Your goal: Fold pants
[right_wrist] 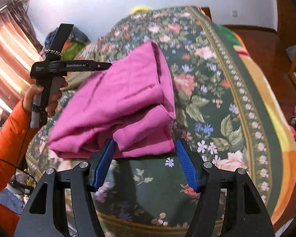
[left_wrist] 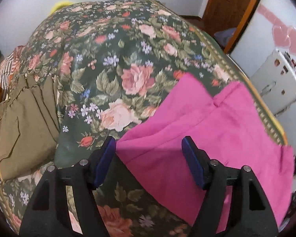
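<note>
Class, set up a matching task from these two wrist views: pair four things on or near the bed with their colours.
Things:
1. folded pants
2. bedspread
3. garment at the bed's left edge
4. sleeve of the arm holding the left tool

Colours:
A. orange
B. olive green
C. magenta pink
D. dark green with roses

Pairs: 1-C, 2-D, 3-B, 4-A
</note>
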{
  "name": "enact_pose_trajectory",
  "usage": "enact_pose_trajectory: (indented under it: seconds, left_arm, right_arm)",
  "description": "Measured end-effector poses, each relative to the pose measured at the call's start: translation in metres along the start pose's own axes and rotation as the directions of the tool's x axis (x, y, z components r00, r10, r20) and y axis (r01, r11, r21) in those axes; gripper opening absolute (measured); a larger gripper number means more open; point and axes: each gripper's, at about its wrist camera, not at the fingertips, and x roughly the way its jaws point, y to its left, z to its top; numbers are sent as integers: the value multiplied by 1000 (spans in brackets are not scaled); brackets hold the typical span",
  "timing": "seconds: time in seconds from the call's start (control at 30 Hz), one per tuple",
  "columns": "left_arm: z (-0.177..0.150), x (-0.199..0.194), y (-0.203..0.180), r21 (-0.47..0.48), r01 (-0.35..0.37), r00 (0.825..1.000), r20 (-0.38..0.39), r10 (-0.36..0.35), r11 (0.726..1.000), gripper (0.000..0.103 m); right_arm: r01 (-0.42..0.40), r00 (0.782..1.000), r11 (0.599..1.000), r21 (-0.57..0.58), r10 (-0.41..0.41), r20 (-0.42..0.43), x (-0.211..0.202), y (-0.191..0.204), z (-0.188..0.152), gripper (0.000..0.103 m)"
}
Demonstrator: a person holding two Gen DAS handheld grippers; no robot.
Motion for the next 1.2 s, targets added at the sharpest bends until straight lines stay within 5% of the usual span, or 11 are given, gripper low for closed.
enact_pose_trajectory:
  seconds: [0.17, 0.4, 0.73, 1.0, 1.2]
  left_arm:
    - [-15, -10, 11, -10, 12, 999, 31, -11, 1000, 59]
    - [-59, -50, 30, -36, 13, 997, 79, -10, 999, 25]
    - [-110, -93, 16, -88, 24, 991, 130, -13, 996, 18]
    - [-152, -122, 10, -140, 38, 991, 130, -20, 989, 18]
    - [-162, -145, 13, -156, -23, 989, 138, 44, 987, 19]
  right_arm:
    - [19, 1000, 1000, 0, -19, -14, 10, -10, 9, 63]
    - [91, 996, 994, -62, -92, -14, 22, -17, 30, 63]
    - [141, 986, 989, -41, -136, 95, -9, -22, 47, 63]
    - [126, 988, 989, -84, -117, 104, -16, -3, 43, 63]
    - [113, 988, 985, -133, -97, 121, -15, 17, 48, 63]
